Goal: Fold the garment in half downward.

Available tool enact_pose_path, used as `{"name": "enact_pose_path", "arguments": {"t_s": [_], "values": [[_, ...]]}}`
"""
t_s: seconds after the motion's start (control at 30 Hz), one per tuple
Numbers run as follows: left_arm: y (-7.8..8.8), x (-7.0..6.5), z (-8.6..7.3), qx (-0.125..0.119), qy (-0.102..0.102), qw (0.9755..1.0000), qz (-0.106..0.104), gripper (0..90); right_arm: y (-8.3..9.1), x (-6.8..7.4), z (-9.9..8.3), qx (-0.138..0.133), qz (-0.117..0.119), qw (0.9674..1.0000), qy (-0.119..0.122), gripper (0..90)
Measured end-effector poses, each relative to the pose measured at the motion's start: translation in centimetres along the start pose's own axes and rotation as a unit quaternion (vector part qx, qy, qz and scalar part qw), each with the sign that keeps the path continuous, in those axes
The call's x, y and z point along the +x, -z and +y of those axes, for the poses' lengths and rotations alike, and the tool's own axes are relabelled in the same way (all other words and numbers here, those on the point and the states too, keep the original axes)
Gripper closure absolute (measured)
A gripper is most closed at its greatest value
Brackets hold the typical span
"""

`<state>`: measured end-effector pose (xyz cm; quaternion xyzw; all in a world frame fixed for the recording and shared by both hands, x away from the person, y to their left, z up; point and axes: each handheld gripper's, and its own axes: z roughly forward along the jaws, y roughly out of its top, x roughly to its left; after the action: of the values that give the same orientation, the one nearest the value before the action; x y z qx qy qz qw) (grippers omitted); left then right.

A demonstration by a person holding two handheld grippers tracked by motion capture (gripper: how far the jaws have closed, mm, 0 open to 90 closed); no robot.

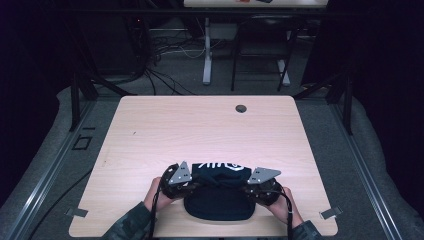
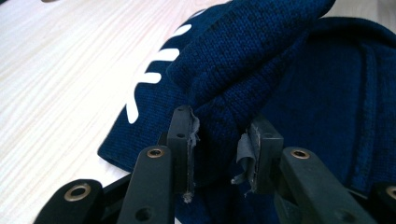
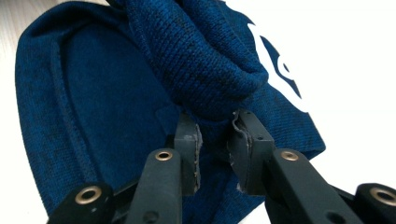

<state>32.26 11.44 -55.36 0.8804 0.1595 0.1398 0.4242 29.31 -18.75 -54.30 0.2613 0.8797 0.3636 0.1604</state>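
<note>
Right now a dark blue knit beanie [image 1: 219,197] lies on the worktop [image 1: 200,130] at its near edge, about 6 o'clock in the high view, with white lettering [image 1: 220,165] on its far band. The left gripper [image 1: 192,186] sits at the hat's 9 o'clock side and the right gripper [image 1: 247,189] at its 3 o'clock side, each carried by a hand that comes in from the bottom of that view. In the left gripper view the pads [image 2: 189,135] pinch a raised fold of the knit [image 2: 219,126], which bunches up between them and rises toward 12 o'clock. The right gripper view shows the same on the other side: its pads [image 3: 194,142] are clamped on a gathered ridge of fabric [image 3: 215,116], with the white print [image 3: 280,70] off at 2 o'clock. So both grippers are closed narrowly on the beanie, one at each side of the brim.

By my reading the step in hand is a fold or a turn-back of the brim: the two pinched edges are lifted off the rest of the hat, which stays flat beneath. The next move would call for both hands to travel together, keeping the pinch firm and the cloth evenly taut between them, then laying the fold down flat before either grip lets go. Uneven pull could twist the band or drag the whole hat across the worktop
</note>
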Motion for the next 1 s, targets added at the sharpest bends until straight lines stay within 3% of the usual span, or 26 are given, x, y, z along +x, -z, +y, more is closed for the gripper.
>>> {"name": "enact_pose_path", "arguments": {"t_s": [0.27, 0.67, 0.8, 1.0], "values": [[-0.5, -0.4, -0.5, 0.018, -0.003, 0.9997, -0.014, 66.9, -0.3, 0.3, -0.6, 0.009, 0.002, 1.0000, -0.004, 73.8], [-1.5, -0.5, -0.8, 0.026, 0.004, 0.9994, -0.025, 66.7, -0.4, 0.2, -1.6, 0.020, 0.011, 0.9997, -0.006, 73.0], [-1.6, -0.3, -1.0, 0.023, 0.012, 0.9993, -0.027, 66.7, -0.4, 0.2, -2.1, 0.030, 0.004, 0.9994, -0.017, 73.3], [-1.6, -0.4, -1.0, 0.027, 0.004, 0.9993, -0.025, 65.9, -0.4, 0.4, -2.2, 0.035, -0.002, 0.9994, -0.006, 73.3]]}}
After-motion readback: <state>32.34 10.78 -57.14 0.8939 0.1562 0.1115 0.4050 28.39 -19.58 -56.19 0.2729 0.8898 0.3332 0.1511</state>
